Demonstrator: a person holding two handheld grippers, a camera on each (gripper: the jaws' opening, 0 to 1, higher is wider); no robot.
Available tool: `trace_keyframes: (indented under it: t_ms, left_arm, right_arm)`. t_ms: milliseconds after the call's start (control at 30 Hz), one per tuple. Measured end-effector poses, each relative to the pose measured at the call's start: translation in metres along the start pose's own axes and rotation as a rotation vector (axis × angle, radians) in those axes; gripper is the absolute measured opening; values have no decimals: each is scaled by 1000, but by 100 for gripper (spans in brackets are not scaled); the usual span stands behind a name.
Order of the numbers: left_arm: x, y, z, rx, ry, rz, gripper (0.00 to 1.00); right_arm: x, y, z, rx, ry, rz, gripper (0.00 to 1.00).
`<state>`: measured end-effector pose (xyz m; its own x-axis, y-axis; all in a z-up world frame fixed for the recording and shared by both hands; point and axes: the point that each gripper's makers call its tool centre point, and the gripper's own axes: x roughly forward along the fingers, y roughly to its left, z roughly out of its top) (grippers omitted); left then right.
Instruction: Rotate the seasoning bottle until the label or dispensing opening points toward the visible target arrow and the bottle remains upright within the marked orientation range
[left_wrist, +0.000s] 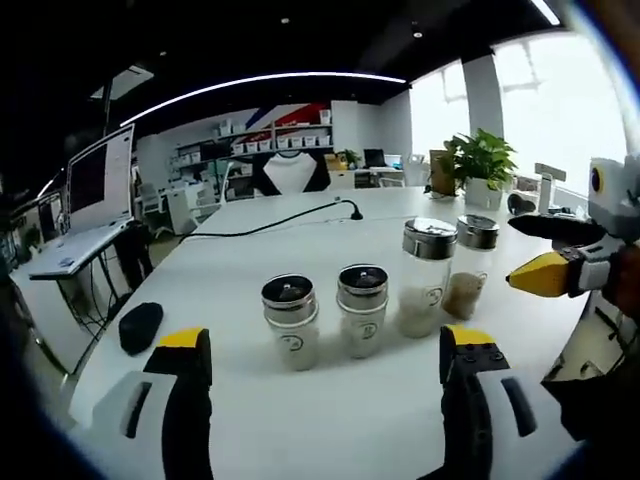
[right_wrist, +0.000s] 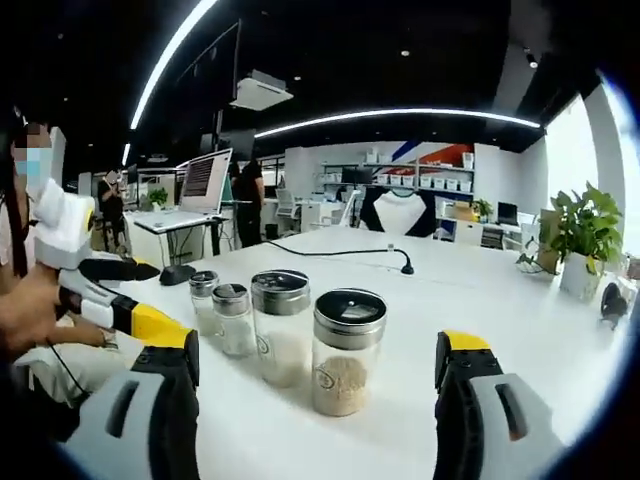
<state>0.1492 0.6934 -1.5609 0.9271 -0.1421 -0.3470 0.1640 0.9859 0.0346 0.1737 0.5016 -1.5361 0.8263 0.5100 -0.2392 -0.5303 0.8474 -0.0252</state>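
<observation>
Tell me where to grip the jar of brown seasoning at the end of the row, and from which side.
Grip the brown seasoning jar by its glass body just under the metal lid. It stands upright with straight round sides, at the row's open end nearest the right tool, whose jaws are open. Probably come in level from there, clear of the neighbouring jar.

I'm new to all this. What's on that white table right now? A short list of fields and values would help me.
Surface: white table
Bottles: four seasoning bottles in a row, all upright, metal lids on
Two short bottles: and
Two taller bottles: and
Left tool: open, short of the bottles, holding nothing
Right tool: open, facing the nearest bottle
Also on table: potted plant, black cable, black mouse
</observation>
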Motion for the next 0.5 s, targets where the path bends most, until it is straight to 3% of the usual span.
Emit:
trace_keyframes:
  t_ms: [300, 500]
  left_arm:
    - [1, -9, 0, 13, 2, -20, 100]
    - [1, -10, -2, 12, 11, -19, 99]
  right_arm:
    - [-6, -2, -14, 29, 32, -7, 100]
    - [-6, -2, -13, 37, 25, -7, 100]
